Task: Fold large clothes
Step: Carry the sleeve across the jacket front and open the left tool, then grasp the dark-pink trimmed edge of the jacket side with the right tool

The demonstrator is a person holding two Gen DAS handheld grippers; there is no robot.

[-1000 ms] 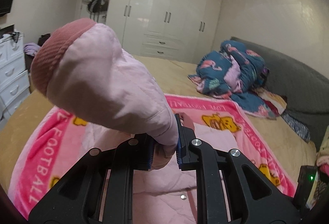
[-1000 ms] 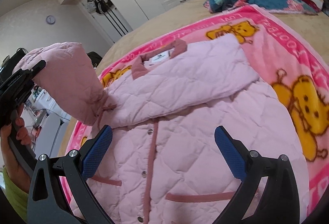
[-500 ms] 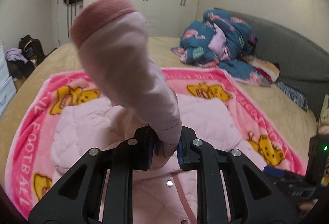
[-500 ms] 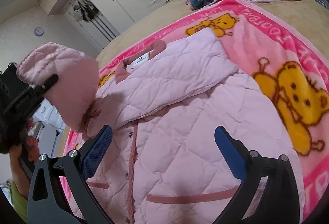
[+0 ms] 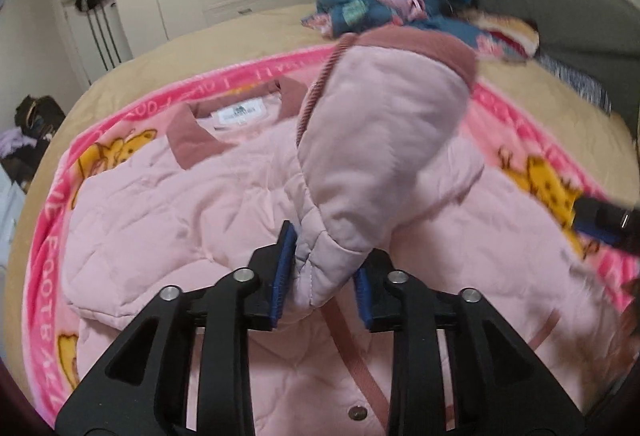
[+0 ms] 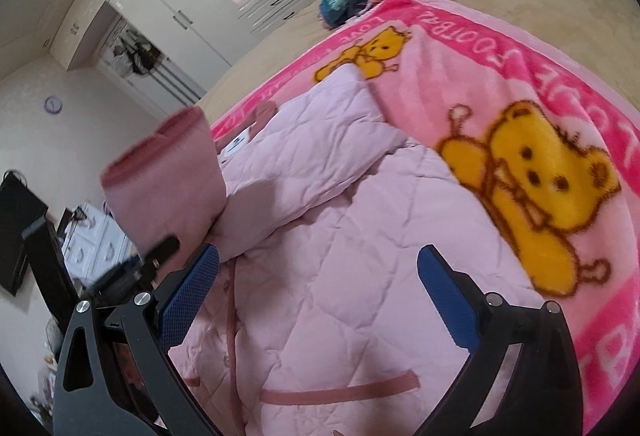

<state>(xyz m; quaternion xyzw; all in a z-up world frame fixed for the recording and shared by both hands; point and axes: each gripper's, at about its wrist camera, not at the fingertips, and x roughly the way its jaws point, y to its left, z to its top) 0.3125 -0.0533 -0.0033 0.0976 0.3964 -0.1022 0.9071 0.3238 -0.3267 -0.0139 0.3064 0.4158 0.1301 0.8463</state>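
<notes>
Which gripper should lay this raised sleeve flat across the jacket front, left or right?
Left. The sleeve sits between the left gripper pads, which have just been opening, over the jacket. The right gripper hovers open and empty beside it.

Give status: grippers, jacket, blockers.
Left gripper jaws just opening, sleeve between them, over jacket. Right gripper open, empty, above jacket front. No blockers on blanket.

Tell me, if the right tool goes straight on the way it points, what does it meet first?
Most likely the pink quilted jacket lying on the blanket. The right tool is open and empty, aimed down at the jacket's front panel, with nothing visible in between. How near it is I cannot judge.
</notes>
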